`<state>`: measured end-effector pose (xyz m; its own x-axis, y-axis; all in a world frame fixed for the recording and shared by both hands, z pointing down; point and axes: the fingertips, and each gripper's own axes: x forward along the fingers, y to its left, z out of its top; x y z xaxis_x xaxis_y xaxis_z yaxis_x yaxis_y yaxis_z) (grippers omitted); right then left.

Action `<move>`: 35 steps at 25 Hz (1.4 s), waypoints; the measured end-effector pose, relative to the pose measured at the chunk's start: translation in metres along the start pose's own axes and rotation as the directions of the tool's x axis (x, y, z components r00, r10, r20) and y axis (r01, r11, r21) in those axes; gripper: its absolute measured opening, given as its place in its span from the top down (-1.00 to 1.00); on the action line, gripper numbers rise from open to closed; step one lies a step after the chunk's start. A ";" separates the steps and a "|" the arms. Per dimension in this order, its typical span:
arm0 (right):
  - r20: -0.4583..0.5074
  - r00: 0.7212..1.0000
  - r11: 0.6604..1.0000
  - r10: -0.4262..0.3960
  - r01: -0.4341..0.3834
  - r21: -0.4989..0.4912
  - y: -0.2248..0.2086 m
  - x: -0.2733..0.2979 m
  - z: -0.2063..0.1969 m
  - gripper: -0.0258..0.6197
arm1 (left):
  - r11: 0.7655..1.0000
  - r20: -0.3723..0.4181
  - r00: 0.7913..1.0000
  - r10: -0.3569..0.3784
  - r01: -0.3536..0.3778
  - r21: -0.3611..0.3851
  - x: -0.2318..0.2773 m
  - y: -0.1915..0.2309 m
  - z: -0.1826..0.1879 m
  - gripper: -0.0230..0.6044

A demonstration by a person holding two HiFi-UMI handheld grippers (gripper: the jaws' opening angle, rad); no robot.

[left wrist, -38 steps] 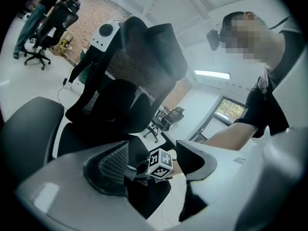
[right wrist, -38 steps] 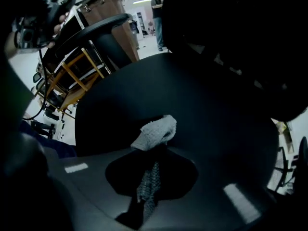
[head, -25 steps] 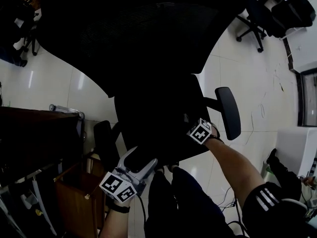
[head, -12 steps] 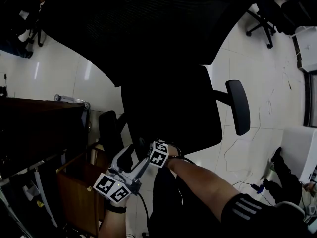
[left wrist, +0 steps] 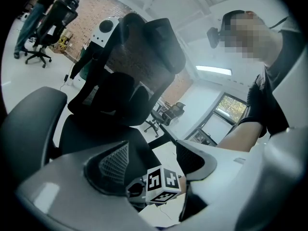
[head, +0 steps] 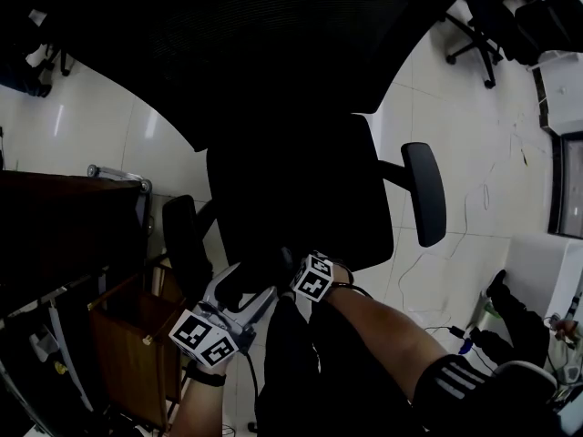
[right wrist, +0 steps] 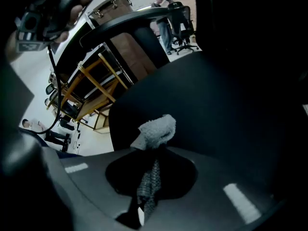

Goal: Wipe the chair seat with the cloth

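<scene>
cloth (right wrist: 156, 129) pinched in the right gripper (right wrist: 153, 152), tuft past its tips, near the seat's (head: 301, 198) front edge. left gripper (left wrist: 154, 148) wide and empty, just beside. wiping judged under way; the dark seat gives no sign of how much remains.

The head view looks steeply down from above the front edge of the chair seat (head: 301, 198), with the backrest (head: 273, 53) filling the top of the picture. The left gripper view sits low and close at the seat's front edge and faces up over it to the backrest. The right gripper view rides just above the seat and faces across it to the armrest (right wrist: 130, 20) on its far side; all three views share the seat.
</scene>
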<state>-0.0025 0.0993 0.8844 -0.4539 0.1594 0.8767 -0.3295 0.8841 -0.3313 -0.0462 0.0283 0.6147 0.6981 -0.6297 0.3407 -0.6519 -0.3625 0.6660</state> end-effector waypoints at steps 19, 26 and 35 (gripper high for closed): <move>-0.097 0.977 0.926 -0.190 0.211 0.312 -0.119 -0.139 -0.169 0.83 | 0.996 -0.032 0.997 -0.077 0.078 0.034 0.049 -0.047 0.009 -0.10; 0.285 0.939 0.916 -0.191 0.066 0.396 -0.105 -0.212 -0.052 0.83 | 0.996 -0.003 0.998 -0.062 0.062 0.064 0.041 -0.059 0.040 -0.10; 0.644 0.747 0.964 -0.163 -0.018 0.266 -0.036 -0.391 0.087 0.83 | 0.987 0.073 0.996 -0.049 0.037 0.155 -0.006 -0.127 0.114 -0.10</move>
<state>0.1150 -0.0336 0.5228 -0.8187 -0.3084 0.4843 -0.5292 0.7326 -0.4280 -0.0010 -0.0002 0.4526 0.7056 -0.6597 0.2588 -0.6638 -0.4874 0.5674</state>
